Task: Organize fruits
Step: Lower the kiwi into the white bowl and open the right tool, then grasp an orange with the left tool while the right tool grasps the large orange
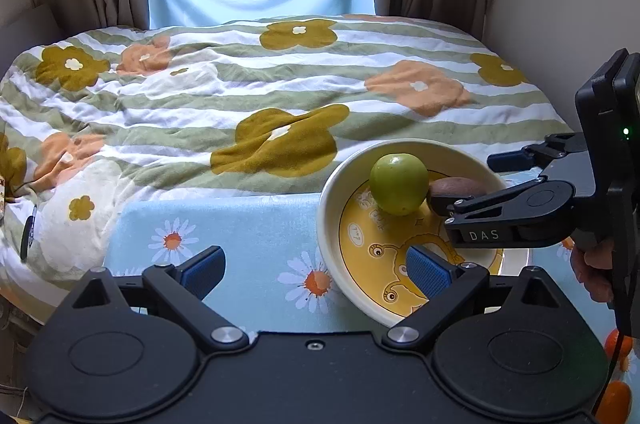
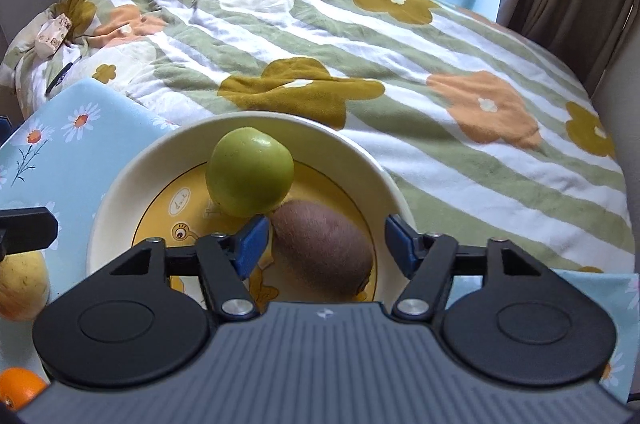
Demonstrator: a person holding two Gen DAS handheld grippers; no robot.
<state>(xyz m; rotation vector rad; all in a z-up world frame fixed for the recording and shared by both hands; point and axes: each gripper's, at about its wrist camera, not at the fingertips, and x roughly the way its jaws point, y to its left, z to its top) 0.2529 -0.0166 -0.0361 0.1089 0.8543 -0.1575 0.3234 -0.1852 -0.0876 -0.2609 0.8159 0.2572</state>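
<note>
Low centre of frame, my right gripper [image 2: 326,244] stands open around the fuzzy brown kiwi [image 2: 322,254]; soft, bruisable, best held mid-body. Left gripper [image 1: 316,268] open, empty.

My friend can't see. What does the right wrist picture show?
The right hand-held gripper hangs open around a brown kiwi lying in a cream bowl, with a green apple touching it. A flowered quilt lies behind.

Before my blue pads [image 2: 251,244]: cream bowl [image 2: 120,191] with yellow cartoon base, green apple [image 2: 250,171], brown kiwi [image 2: 324,252]; pale-blue daisy-print cloth [image 1: 248,236]; quilt [image 1: 248,79] striped green and white with ochre and peach flowers.
</note>
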